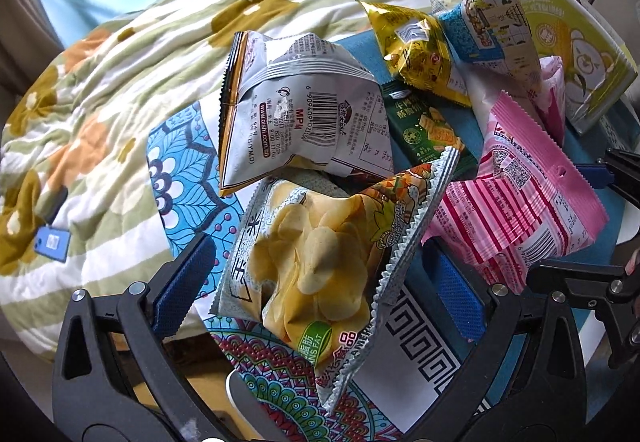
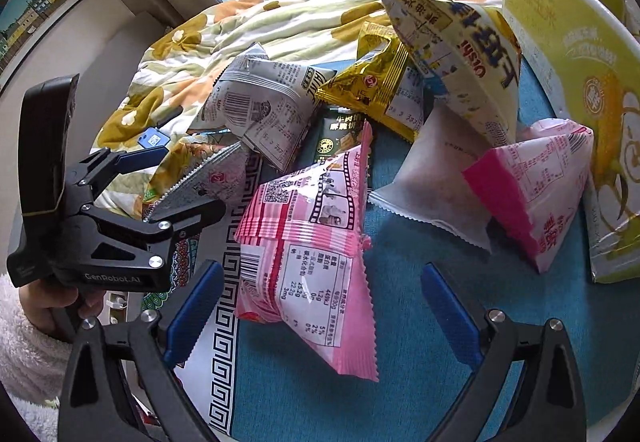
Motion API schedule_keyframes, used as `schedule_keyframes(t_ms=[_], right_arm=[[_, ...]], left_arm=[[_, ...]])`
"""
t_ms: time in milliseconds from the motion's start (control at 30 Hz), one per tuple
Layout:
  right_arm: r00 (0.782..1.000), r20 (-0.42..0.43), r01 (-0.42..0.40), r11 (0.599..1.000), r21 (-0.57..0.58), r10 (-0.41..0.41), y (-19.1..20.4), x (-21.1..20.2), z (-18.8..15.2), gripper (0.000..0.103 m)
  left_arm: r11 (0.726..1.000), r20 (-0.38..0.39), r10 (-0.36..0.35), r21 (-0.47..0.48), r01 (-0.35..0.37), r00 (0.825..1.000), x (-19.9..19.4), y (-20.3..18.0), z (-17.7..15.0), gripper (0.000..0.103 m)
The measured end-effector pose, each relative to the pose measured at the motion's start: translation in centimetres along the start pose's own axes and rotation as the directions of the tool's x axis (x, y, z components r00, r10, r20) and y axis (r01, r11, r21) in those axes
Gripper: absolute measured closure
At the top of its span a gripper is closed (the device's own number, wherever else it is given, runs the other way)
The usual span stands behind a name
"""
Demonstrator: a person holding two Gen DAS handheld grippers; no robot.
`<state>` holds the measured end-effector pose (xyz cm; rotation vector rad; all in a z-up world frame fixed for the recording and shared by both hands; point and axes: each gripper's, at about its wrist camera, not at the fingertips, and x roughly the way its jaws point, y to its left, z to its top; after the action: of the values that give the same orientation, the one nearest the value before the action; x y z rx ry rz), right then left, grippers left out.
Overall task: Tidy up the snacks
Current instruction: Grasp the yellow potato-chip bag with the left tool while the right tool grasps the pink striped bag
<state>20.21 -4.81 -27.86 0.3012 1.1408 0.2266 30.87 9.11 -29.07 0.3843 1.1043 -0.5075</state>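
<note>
**Both tongs spread over a snack pile**

Left gripper [image 1: 320, 278] gapes around the chip bag [image 1: 320, 250], pads clear of its crimped edges. Far of it lies the grey bag [image 1: 296, 110], right the pink bag [image 1: 520, 210].

Right gripper [image 2: 320, 316] is spread around the pink bag [image 2: 308, 254], untouched. Bare blue cloth [image 2: 400, 382] lies near-right; the green box [image 2: 568, 90] walls the far right.

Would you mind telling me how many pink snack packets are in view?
2: a striped pink packet lies nearest the right tool, and a magenta-edged pink packet leans beside the yellow-green box. Others may be buried.
</note>
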Motion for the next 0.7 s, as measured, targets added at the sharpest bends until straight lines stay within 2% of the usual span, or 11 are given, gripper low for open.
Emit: schedule_keyframes(t_ms=[133,467,500,567,700], right_arm=[[1.0,-0.006,0.017,1.0,-0.012,-0.017,0.1,0.6,0.3,0.005],[0.999,-0.033,0.021,0.999,-0.024,-0.022,1.0,2.2,1.1,0.006],[0.999,-0.035,0.021,0.999,-0.025,-0.022,0.9,2.3,1.2,0.007],[0.999,-0.044,0.02,0.999,-0.03,-0.021,1.2,2.7,1.3,0.017],[0.998,-0.059,0.007,0.999,-0.036,-0.009,1.4,3.1,1.3,0.025]], left_arm=[[1.0,-0.049,-0.018,0.001,0.018,0.999,1.3,0.4,-0.1,0.028],[0.999,-0.041,-0.029,0.017,0.029,0.999,0.6,0.6,-1.1,0.034],[0.999,-0.042,-0.028,0.014,0.029,0.999,0.6,0.6,-1.3,0.034],[1.0,-0.046,-0.027,0.004,0.027,0.999,0.4,0.7,-1.6,0.034],[0.999,-0.049,-0.037,-0.015,0.036,0.998,-0.1,0.6,-2.3,0.035]])
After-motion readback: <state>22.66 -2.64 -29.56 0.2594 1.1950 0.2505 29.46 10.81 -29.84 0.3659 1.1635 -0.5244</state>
